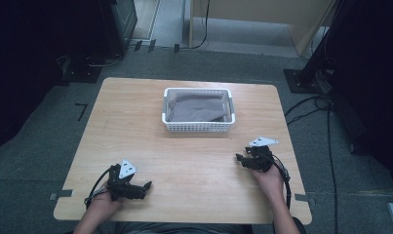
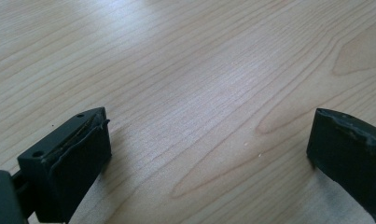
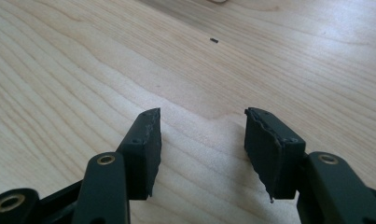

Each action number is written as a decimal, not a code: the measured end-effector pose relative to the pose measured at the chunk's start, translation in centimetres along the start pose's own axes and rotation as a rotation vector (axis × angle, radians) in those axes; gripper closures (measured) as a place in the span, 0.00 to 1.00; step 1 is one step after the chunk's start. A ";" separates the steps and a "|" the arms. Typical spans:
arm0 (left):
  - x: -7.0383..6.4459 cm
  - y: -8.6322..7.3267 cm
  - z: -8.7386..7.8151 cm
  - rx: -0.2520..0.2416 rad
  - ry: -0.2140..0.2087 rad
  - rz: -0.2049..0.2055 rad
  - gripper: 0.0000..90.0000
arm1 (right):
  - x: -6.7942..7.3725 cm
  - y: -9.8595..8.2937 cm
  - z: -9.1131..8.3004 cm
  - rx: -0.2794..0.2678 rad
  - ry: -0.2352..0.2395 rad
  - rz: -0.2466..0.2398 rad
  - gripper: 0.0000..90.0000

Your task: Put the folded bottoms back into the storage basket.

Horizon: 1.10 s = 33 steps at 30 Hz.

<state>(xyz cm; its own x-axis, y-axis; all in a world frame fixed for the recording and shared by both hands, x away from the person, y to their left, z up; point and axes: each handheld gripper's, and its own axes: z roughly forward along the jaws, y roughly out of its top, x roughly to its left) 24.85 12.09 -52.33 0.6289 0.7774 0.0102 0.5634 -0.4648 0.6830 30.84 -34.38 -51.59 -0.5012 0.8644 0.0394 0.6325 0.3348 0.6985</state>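
A white plastic basket (image 1: 198, 126) holding a folded grey cloth (image 1: 198, 107) stands on the far middle of the wooden table (image 1: 184, 175). My left gripper (image 1: 146, 186) rests near the front left of the table, pointing right. Its jaws stand wide open over bare wood, and the left gripper view puts that gripper (image 2: 209, 140) low above the tabletop. My right gripper (image 1: 239, 158) sits at the front right, pointing left. It is open too, with nothing between its jaws in the right gripper view (image 3: 202, 135). Both are well short of the basket.
Bare wood lies between the two grippers and in front of the basket. A small dark speck (image 3: 213, 40) lies on the table ahead of the right gripper. Cables (image 1: 311, 105) and dark stands (image 1: 308, 73) sit on the carpet around the table.
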 end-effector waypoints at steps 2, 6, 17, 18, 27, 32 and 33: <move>0.0 0.0 0.0 0.000 0.000 0.000 0.00 | 0.0 -0.2 0.3 -0.026 -0.008 -0.014 0.44; 0.0 0.0 0.0 0.001 0.001 -0.002 0.00 | -0.3 -0.6 0.7 -0.087 0.000 -0.020 0.38; -0.1 0.0 0.0 0.001 0.000 -0.002 0.00 | -0.1 -0.5 1.0 -0.070 -0.039 0.014 0.22; -0.1 0.0 0.0 0.000 0.000 -0.002 0.00 | 0.0 -0.5 1.0 -0.068 -0.046 0.020 0.21; -0.1 0.0 0.0 0.000 0.001 -0.002 0.00 | 0.2 -0.5 1.0 -0.063 -0.072 0.046 0.17; -0.1 0.0 0.0 0.001 0.000 -0.002 0.00 | 0.3 -0.5 1.0 -0.060 -0.076 0.054 0.16; -0.1 0.0 0.0 0.001 0.000 -0.002 0.00 | 0.3 -0.5 1.0 -0.059 -0.078 0.055 0.15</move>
<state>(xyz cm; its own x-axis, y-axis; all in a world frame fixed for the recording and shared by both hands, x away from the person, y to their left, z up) 24.82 12.04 -52.33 0.6280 0.7782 0.0092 0.5648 -0.4638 0.6825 30.96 -33.92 -52.68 -0.4176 0.9083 0.0252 0.6207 0.2649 0.7379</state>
